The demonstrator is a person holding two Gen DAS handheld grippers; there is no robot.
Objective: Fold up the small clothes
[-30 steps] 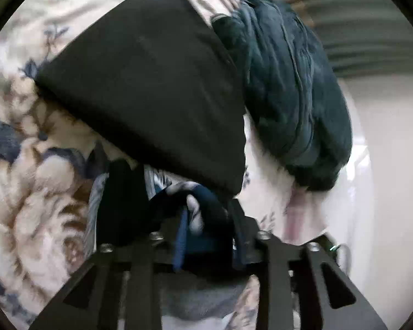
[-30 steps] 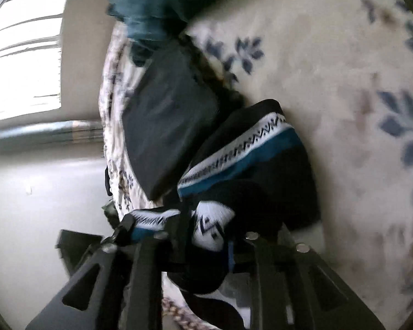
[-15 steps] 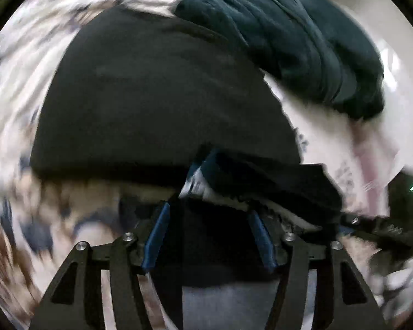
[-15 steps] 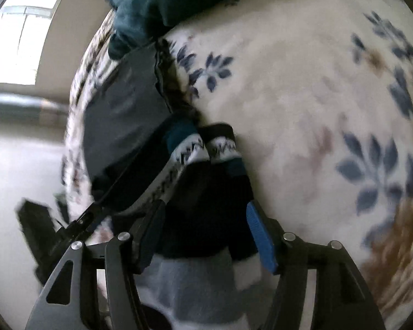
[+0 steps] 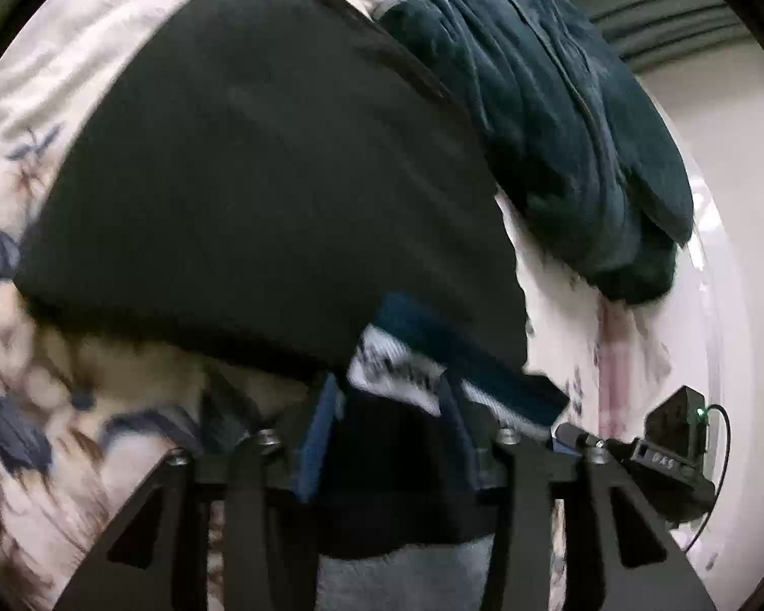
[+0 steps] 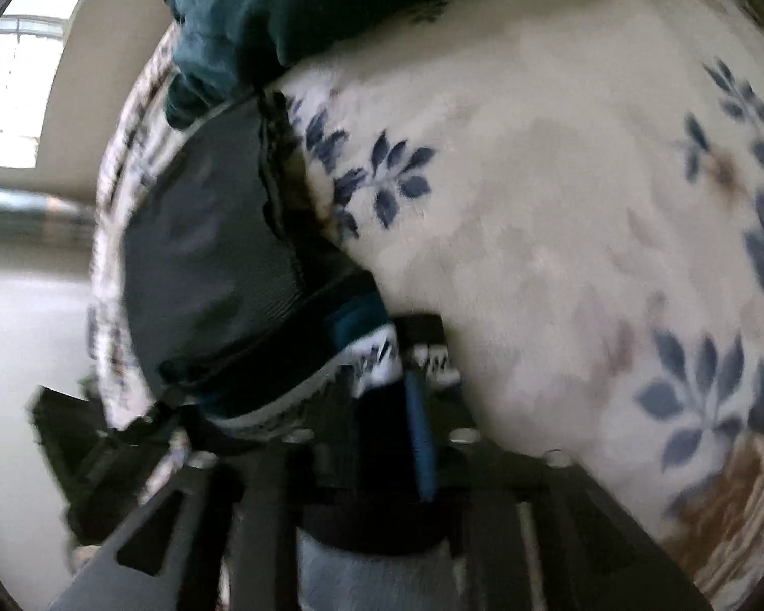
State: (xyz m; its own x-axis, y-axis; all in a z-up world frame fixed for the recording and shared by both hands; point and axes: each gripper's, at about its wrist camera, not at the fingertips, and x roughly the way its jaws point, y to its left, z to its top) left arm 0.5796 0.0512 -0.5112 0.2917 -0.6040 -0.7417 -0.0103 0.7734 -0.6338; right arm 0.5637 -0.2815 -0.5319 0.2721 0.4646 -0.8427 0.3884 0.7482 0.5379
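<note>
From the left wrist, the left gripper point(image 5: 389, 407) is clamped on a patterned sock point(image 5: 433, 371), holding it at the edge of the black folded garment point(image 5: 260, 178) on the floral blanket point(image 5: 20, 102). From the right wrist, the right gripper point(image 6: 382, 402), its jaws having just been closing, seems through blur to pinch the sock's other end point(image 6: 377, 356), probably to keep it stretched for folding.

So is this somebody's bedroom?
Probably a bedroom, or some room at home. The clothes lie on a fluffy floral blanket like a bedspread, a dark teal garment is heaped on it, and a bright window shows beside it.
</note>
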